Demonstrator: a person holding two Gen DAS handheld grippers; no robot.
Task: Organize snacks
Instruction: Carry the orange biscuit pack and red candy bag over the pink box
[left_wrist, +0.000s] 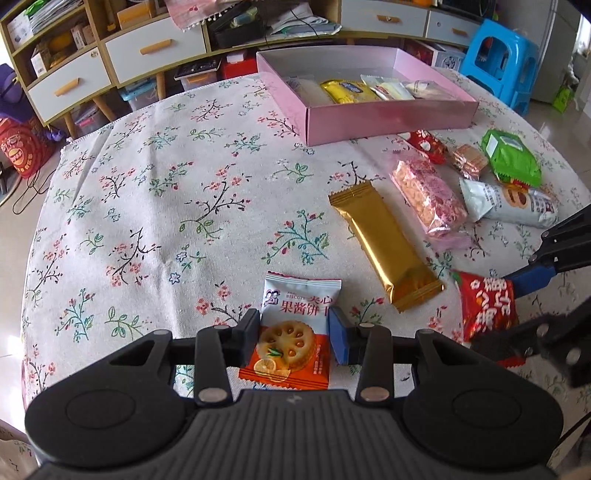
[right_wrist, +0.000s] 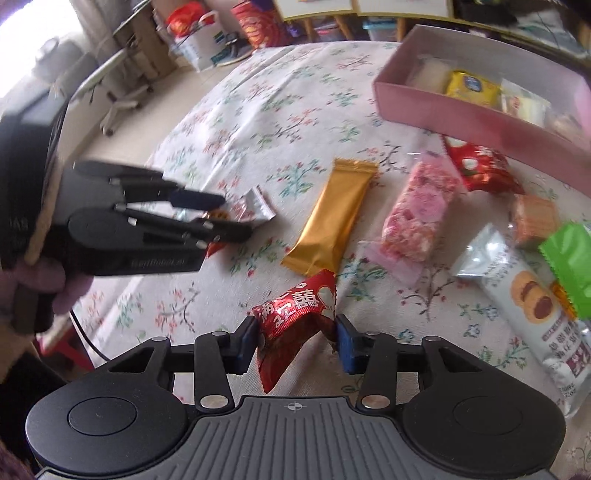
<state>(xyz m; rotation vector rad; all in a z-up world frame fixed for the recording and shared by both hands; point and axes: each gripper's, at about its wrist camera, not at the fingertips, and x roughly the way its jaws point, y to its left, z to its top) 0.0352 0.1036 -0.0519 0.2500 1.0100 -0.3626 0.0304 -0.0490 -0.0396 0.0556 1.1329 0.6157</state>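
My left gripper (left_wrist: 293, 334) is shut on a white-and-orange biscuit packet (left_wrist: 291, 332), held above the floral tablecloth. My right gripper (right_wrist: 295, 339) is shut on a red snack packet (right_wrist: 295, 321); the same packet shows at the right of the left wrist view (left_wrist: 487, 306). The left gripper (right_wrist: 225, 218) also shows at the left of the right wrist view. A pink box (left_wrist: 388, 114) at the back holds several snacks, among them a yellow packet (left_wrist: 347, 90). On the cloth lie a gold bar (left_wrist: 384, 243), a pink bar (left_wrist: 428, 195), a white biscuit packet (left_wrist: 509, 203), a green packet (left_wrist: 511, 155) and another red packet (left_wrist: 428, 144).
A small orange wafer pack (left_wrist: 469, 160) lies between the red and green packets. Behind the table are a shelf unit with drawers (left_wrist: 110, 59) and a blue stool (left_wrist: 502, 59). The table edge curves at left (left_wrist: 48, 177).
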